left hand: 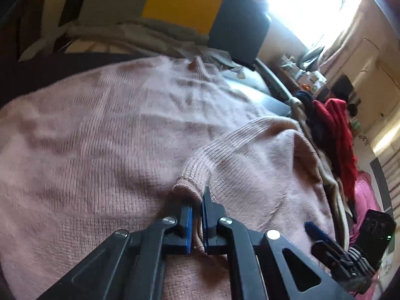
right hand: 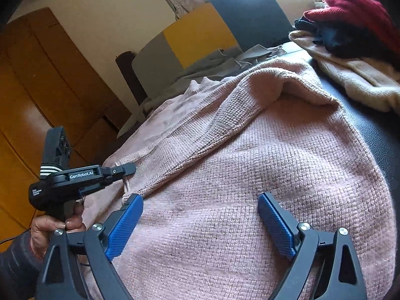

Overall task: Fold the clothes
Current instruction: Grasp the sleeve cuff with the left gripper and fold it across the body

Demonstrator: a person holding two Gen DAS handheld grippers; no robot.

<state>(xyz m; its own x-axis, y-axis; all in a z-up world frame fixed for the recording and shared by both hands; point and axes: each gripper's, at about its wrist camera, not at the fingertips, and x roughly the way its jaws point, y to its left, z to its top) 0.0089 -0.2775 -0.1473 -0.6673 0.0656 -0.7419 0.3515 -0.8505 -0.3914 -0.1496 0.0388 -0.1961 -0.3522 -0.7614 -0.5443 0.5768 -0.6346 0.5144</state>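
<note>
1. Bedroom-like space, cluttered and sunlit: a dark leather-look surface (right hand: 372, 125) carries the laundry, with warm orange-brown wooden cabinet doors (right hand: 30, 95) on one side and a glaring bright window (left hand: 307, 2) on the other.
2. Nearest in the left wrist view, the left gripper (left hand: 197, 215) has its blue-padded fingers pressed nearly together, pinching the ribbed cuff (left hand: 190, 180) of the pale pink knitted sweater (left hand: 87, 150).
3. That sleeve (left hand: 250, 145) runs from the cuff away toward the right, then bends over at the shoulder, lying folded across the body of the garment.
4. The right gripper (right hand: 200, 222) hovers low over the sweater's broad lower part (right hand: 225, 212), its blue ribbed pads (right hand: 275, 227) spread wide apart with nothing between them but knit below.
5. A person's hand (right hand: 55, 225) in a dark sleeve grips the handle of the left tool, seen at the left edge of the right wrist view.
6. The sweater lies spread flat, its long axis running away from both cameras, with the neck opening (right hand: 200, 82) at the far end.
7. Just beside it on the right sits a heap of other clothes: a cream knitted piece (right hand: 355, 75), something navy (right hand: 332, 37), and a red knitted garment (right hand: 355, 7) on top.
8. Beyond the neckline lies rumpled grey fabric (right hand: 212, 65), then upright panels in grey, yellow (right hand: 200, 35) and dark blue-grey.
</note>
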